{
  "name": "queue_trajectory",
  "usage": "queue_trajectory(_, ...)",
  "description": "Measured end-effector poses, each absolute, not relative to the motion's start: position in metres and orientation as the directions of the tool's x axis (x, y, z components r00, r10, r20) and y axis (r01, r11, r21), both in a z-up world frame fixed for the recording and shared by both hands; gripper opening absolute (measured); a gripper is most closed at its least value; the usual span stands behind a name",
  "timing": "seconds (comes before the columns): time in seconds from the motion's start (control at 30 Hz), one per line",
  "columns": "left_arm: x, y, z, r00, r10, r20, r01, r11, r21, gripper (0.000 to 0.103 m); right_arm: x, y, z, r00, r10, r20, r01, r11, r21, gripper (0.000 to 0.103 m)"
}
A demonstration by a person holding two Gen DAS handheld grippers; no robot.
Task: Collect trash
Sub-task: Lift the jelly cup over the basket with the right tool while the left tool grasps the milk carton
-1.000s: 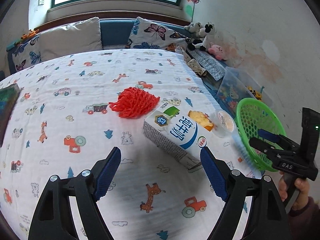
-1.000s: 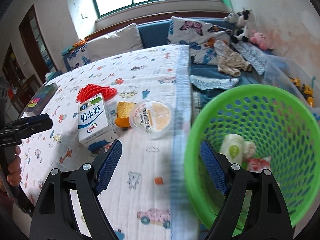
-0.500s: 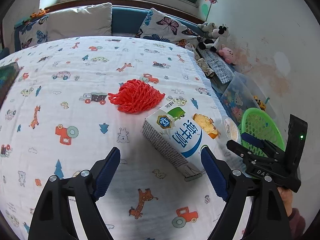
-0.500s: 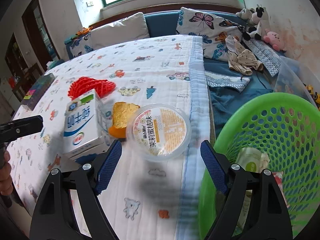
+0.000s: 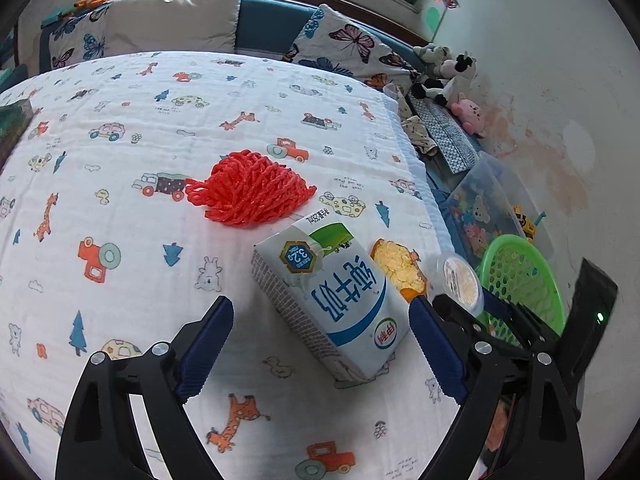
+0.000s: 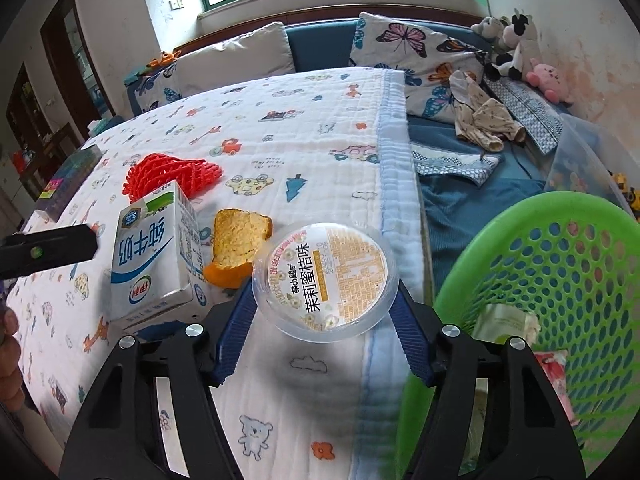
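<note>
A white and blue milk carton point(image 5: 332, 300) lies on its side on the cartoon-print blanket point(image 5: 160, 240). My left gripper point(image 5: 320, 305) hovers over its near end, jaws opening, pads clear of it. A round sealed jelly cup point(image 6: 324, 280) sits near the blanket's edge. My right gripper point(image 6: 322, 312) is closing on it, and both blue pads meet its sides. Between carton and cup lies an orange peel point(image 6: 238, 248). A red foam net point(image 5: 252, 188) rests farther back. The green basket point(image 6: 560, 280) stands at the right.
The basket holds a white packet point(image 6: 504, 320) and a red wrapper point(image 6: 556, 368). Beyond the blanket's right edge are crumpled clothes point(image 6: 484, 120), plush toys point(image 6: 516, 48) and a clear toy box point(image 5: 488, 208). A dark box point(image 6: 68, 180) lies at the far left.
My right gripper swung left from the basket's rim to the jelly cup and narrowed its jaws around it. The left gripper moved closer to the milk carton and rolled a little.
</note>
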State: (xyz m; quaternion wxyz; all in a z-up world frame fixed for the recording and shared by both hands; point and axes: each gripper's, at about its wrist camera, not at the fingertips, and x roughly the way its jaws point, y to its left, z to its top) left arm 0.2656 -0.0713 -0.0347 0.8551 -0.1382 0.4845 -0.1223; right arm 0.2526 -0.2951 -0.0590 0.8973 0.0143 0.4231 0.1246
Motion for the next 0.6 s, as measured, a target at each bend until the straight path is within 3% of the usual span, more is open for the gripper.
queue_trajectory(0.6,0.298,-0.097,-0.052,0.469,-0.206,-0.859,-0.187,0.927,-0.325,0.086,0.205,-0.331,-0.042,0.657,0.219,-0.722,-0.155,0.976,0.154,0.066)
